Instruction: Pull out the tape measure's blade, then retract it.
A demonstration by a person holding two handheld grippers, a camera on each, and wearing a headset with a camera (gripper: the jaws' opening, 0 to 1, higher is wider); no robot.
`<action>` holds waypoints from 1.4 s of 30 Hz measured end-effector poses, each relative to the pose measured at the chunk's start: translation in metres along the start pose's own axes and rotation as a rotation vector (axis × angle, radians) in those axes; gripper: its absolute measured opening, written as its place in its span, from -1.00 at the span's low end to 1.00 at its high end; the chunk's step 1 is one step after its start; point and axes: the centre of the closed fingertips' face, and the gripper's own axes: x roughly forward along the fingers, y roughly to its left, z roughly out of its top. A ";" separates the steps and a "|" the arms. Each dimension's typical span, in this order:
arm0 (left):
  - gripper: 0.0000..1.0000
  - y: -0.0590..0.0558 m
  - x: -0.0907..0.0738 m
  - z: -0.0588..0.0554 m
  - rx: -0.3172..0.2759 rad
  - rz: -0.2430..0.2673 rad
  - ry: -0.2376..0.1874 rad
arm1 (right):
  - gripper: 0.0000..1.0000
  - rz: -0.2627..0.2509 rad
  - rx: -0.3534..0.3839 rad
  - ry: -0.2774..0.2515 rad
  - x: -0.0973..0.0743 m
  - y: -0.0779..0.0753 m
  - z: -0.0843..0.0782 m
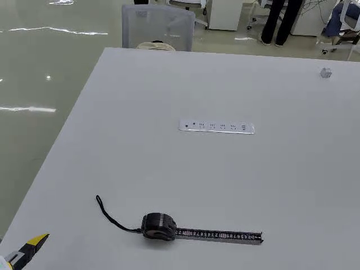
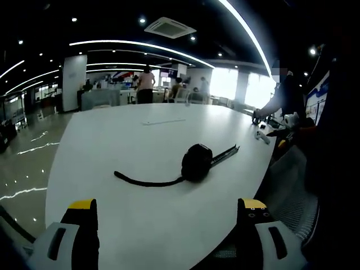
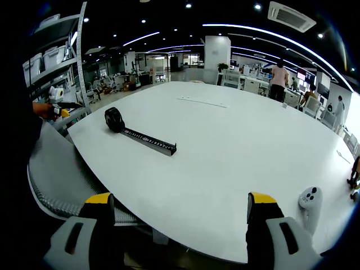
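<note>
A black tape measure (image 1: 159,226) lies near the front edge of the white table (image 1: 225,169), with a stretch of its blade (image 1: 219,235) pulled out to the right and a black wrist strap (image 1: 109,215) trailing to the left. The left gripper view has the tape measure (image 2: 197,162) a short way ahead of my open left gripper (image 2: 169,211). My right gripper (image 3: 183,205) stands open, well back from the table edge, with the tape measure (image 3: 115,120) far off to its left and the blade (image 3: 151,140) running toward it. A yellow-tipped gripper (image 1: 28,249) pokes in at the bottom left of the head view.
A white power strip (image 1: 216,127) is set in the table's middle. A small grey knob (image 1: 325,72) sits far right. A mesh chair (image 1: 157,27) stands behind the far edge. A white controller (image 3: 310,203) lies near the table's right edge. People stand in the background.
</note>
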 end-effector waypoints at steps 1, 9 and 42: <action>1.00 0.001 -0.001 0.001 -0.001 0.004 0.000 | 1.00 0.000 0.009 -0.001 -0.001 0.002 0.002; 1.00 -0.004 -0.002 0.001 -0.002 0.004 -0.011 | 1.00 0.003 -0.001 0.009 -0.004 0.004 -0.005; 1.00 -0.025 0.034 0.030 -0.098 0.103 -0.026 | 0.96 0.155 -0.228 0.250 0.030 -0.007 0.005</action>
